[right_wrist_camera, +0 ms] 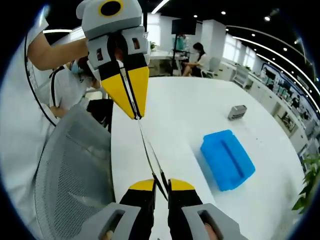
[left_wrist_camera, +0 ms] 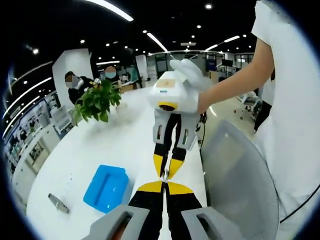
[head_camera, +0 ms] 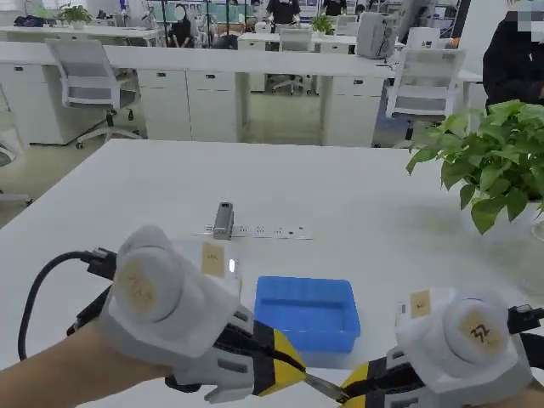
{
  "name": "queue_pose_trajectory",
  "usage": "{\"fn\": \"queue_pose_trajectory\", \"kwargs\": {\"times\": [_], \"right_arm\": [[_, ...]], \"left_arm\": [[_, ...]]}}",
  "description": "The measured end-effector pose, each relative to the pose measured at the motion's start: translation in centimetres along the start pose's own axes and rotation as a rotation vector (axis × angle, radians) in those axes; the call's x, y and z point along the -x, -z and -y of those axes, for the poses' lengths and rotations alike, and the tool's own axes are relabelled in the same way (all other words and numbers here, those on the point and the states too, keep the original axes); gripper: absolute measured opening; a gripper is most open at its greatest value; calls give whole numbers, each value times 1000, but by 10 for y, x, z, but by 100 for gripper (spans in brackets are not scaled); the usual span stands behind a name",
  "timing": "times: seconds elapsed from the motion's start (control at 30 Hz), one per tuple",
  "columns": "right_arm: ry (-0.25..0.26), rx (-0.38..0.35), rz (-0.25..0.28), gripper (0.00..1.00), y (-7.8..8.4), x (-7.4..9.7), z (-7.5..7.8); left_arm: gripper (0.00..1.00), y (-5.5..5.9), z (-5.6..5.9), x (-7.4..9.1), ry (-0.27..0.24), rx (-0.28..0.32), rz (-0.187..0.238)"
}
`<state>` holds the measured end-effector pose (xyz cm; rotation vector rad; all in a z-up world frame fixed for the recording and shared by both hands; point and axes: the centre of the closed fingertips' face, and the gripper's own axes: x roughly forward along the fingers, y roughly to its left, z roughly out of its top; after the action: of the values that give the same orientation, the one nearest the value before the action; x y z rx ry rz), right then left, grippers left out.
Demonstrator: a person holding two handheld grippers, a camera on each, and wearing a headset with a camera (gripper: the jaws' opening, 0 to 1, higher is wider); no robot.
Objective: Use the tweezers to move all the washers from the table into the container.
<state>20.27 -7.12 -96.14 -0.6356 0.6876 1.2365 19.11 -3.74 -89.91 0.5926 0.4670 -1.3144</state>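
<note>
Thin metal tweezers span the gap between my two grippers near the table's front edge. My left gripper is shut on one end and my right gripper is shut on the other. In the head view the tweezers show as a short dark strip between the left gripper and the right gripper. A blue rectangular container sits open on the white table just beyond both grippers. In the left gripper view my left gripper meets the right gripper tip to tip, with the container to the left.
A white power strip with a grey adapter lies past the container. A potted green plant stands at the table's right side. A grey mesh chair back is close behind the front edge. People sit at desks farther off.
</note>
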Motion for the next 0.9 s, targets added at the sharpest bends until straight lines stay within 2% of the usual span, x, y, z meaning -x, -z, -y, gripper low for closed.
{"fn": "queue_pose_trajectory", "kwargs": {"times": [0.07, 0.13, 0.17, 0.2, 0.3, 0.37, 0.4, 0.47, 0.53, 0.6, 0.73, 0.77, 0.8, 0.83, 0.9], "right_arm": [[23, 16, -30, 4, 9, -9, 5], [49, 8, -56, 5, 19, -21, 13], [51, -1, -69, 5, 24, -26, 15], [50, -10, -88, 5, 31, -34, 17], [64, 2, -117, 6, 44, -52, 23], [71, -20, -127, 6, 53, -63, 29], [62, -50, -138, 6, 59, -69, 30], [62, -65, -144, 7, 65, -76, 32], [55, -56, -165, 7, 72, -82, 31], [62, -41, -176, 7, 75, -84, 31], [47, -49, -180, 8, 83, -91, 29], [46, -56, -155, 8, 79, -92, 30], [43, -54, -160, 9, 79, -89, 31], [24, -97, -150, 9, 77, -89, 29], [36, -111, -138, 10, 76, -88, 31]], "left_arm": [[0, 15, -2, -9, -14, -30, -53], [0, 30, -4, -23, -25, -18, -78], [0, 36, -5, -29, -26, -7, -88], [0, 49, -7, -36, -32, 1, -127], [0, 71, -13, -53, -48, -26, -192], [0, 83, -17, -65, -60, -47, -225], [0, 89, -17, -70, -55, -41, -240], [0, 104, -19, -81, -51, -40, -275], [0, 114, -18, -89, -40, -7, -292], [0, 120, -18, -94, -41, 14, -298], [0, 129, -18, -100, -15, 19, -330], [0, 132, -17, -101, 1, 31, -344], [0, 137, -17, -103, 12, 37, -359], [0, 140, -17, -105, 18, 31, -368], [0, 149, -15, -108, 33, 28, -404]]}}
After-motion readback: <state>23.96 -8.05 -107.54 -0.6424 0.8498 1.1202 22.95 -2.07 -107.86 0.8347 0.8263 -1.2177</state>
